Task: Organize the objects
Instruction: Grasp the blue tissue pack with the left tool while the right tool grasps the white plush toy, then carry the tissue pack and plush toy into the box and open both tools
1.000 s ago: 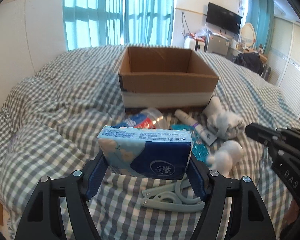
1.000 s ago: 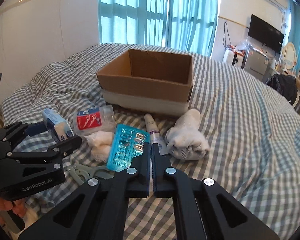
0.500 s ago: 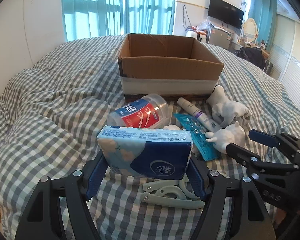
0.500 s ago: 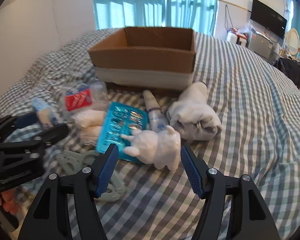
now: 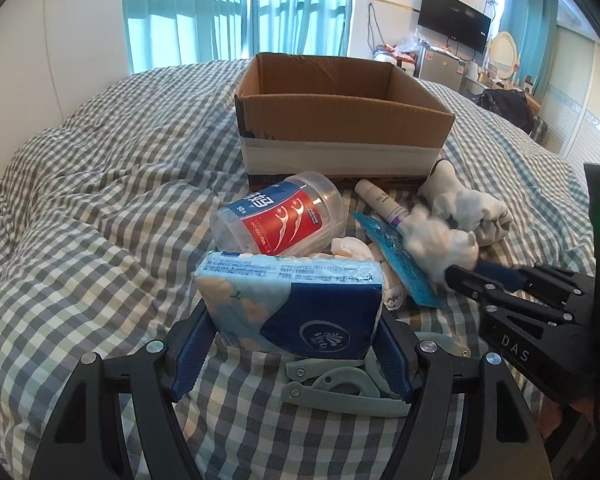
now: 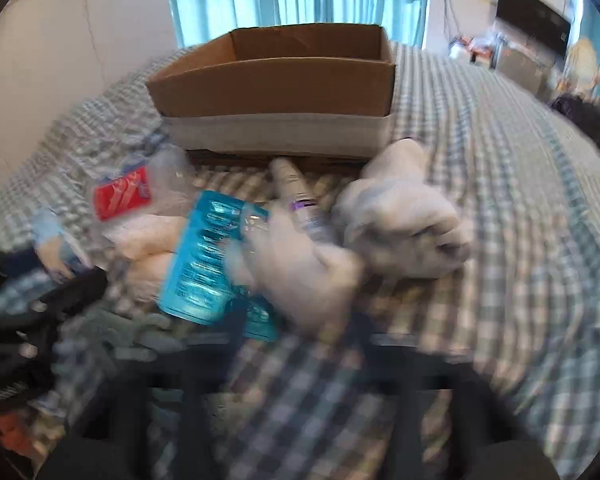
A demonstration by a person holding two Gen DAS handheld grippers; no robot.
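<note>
1. Left hand-held gripper (image 5: 292, 354): clamped on a tissue pack (image 5: 290, 304), whose long axis runs crosswise between the pads, held just above the bed (image 5: 100, 200).
2. Right hand-held gripper (image 5: 456, 270): jaws closing on a white plush toy (image 5: 440, 242); that toy lies on a teal blister pack (image 5: 396, 258). The right wrist view is blurred.
3. Cardboard box (image 5: 340, 128): open-topped and straight ahead, beyond a floss-pick jar (image 5: 280, 220), a tube (image 5: 380, 202) and rolled white socks (image 5: 472, 208).
4. Key relation: both loads probably travel forward and up over the near box wall; the right one is nearer.
</note>
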